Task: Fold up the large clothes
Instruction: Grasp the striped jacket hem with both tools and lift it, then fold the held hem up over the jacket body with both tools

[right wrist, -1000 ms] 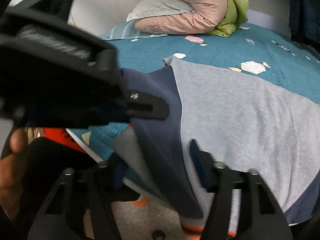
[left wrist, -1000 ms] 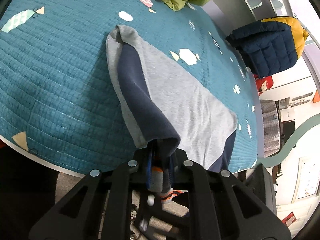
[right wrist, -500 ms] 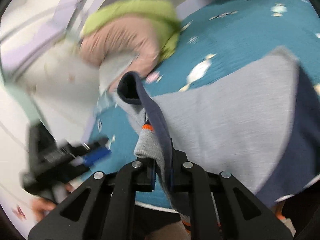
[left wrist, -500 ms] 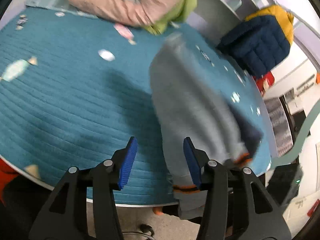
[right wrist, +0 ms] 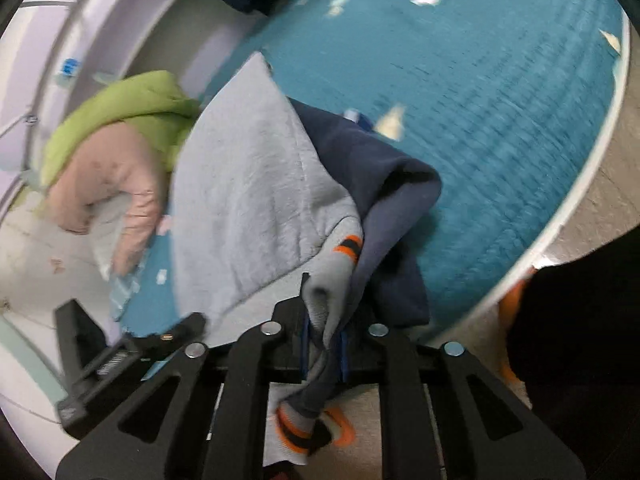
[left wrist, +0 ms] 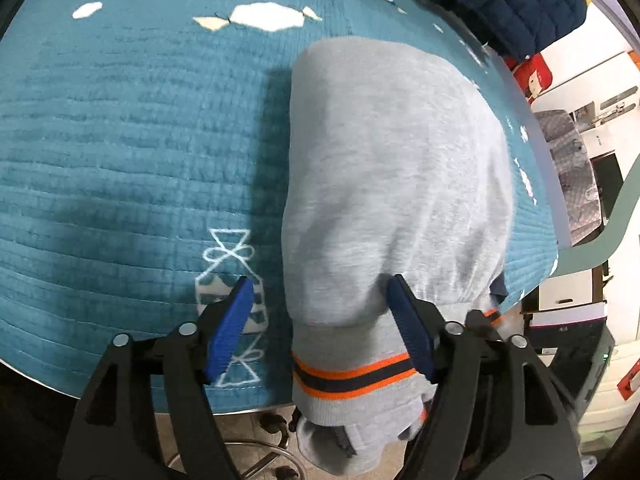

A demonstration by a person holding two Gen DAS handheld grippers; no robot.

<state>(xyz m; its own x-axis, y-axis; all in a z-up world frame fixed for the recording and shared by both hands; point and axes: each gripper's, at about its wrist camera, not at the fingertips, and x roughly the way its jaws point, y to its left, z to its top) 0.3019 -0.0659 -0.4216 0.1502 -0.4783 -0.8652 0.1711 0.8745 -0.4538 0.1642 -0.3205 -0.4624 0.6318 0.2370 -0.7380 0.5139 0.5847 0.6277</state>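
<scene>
A grey and navy sweatshirt (left wrist: 392,184) with an orange-and-navy striped hem lies folded on the teal quilted bed (left wrist: 120,140), its hem hanging over the near edge. My left gripper (left wrist: 320,320) is open, its blue pads either side of the hem end without gripping. My right gripper (right wrist: 324,344) is shut on the sweatshirt's (right wrist: 248,200) bunched grey and navy edge and holds it lifted above the bed edge. The left gripper (right wrist: 120,356) shows at lower left in the right wrist view.
A navy and yellow puffer jacket (left wrist: 516,0) hangs at the far right of the bed. A pink and green garment pile (right wrist: 116,152) lies on a pillow at the head end. A stool base (left wrist: 256,452) stands on the floor below the bed edge.
My left gripper let go of the sweatshirt and opened, now straddling its hem end. My right gripper closed on the fabric edge and swung it across the bed.
</scene>
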